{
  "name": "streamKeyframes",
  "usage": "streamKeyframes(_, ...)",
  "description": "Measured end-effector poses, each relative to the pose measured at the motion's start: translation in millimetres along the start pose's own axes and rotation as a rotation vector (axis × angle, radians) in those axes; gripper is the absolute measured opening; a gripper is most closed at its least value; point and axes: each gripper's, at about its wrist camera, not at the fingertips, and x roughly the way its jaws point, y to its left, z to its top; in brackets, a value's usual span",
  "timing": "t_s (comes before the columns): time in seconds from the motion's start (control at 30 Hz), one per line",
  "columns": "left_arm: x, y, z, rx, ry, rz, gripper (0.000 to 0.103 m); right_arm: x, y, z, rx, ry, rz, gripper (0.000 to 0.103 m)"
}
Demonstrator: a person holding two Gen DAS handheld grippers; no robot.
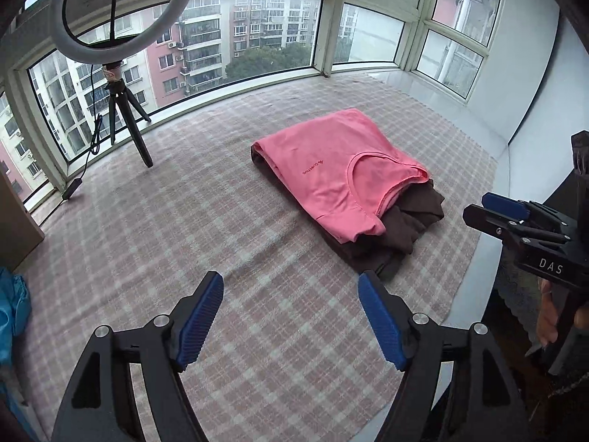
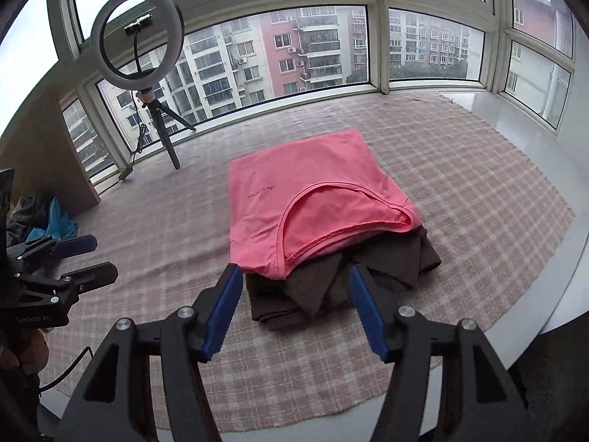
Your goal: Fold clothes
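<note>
Folded pink shirt (image 2: pixel 294 191), neckline toward the cameras, stacked on a folded dark brown garment (image 2: pixel 386 261); both resting on the checked pink-and-white cloth (image 2: pixel 460 169), roughly at its middle. Brown garment protruding from under the shirt along the near edge and one side.

Right gripper (image 2: pixel 296 283): jaws spread wide, nothing between them; blue pads (image 2: pixel 222 309) poised over the near edge of the stack, straddling the exposed brown fabric without visible contact.

Left gripper (image 1: pixel 291 291): jaws likewise spread wide and empty, held over bare cloth, near the stack's corner but clear of it; shirt (image 1: pixel 331 162) lying ahead and off to the right-gripper side.

Beyond the stack, at the cloth's far corner by the window: ring light (image 2: pixel 137 38) on a small tripod. At the cloth's edge on the left gripper's side: blue bundle (image 2: pixel 55 221), contents indistinct.
</note>
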Motion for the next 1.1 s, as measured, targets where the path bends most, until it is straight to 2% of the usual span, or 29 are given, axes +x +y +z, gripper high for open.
streamKeyframes(0.17,-48,19,-38,-0.012,0.0,0.036,0.075,-40,49,-27,0.007,-0.047,-0.014,0.065)
streamKeyframes(0.37,-88,43,-85,-0.057,0.004,-0.005,0.075,-71,98,-65,-0.016,-0.071,-0.022,0.066)
streamKeyframes(0.57,-115,49,-121,-0.037,-0.003,-0.023,0.075,-90,132,-102,-0.039,-0.076,-0.055,0.066)
streamKeyframes(0.83,-135,53,-142,-0.034,-0.016,-0.064,0.075,-108,147,-131,-0.033,-0.08,-0.096,0.066)
streamKeyframes(1.1,-151,52,-142,-0.017,-0.051,-0.089,0.075,-116,151,-134,-0.021,-0.088,-0.11,0.066)
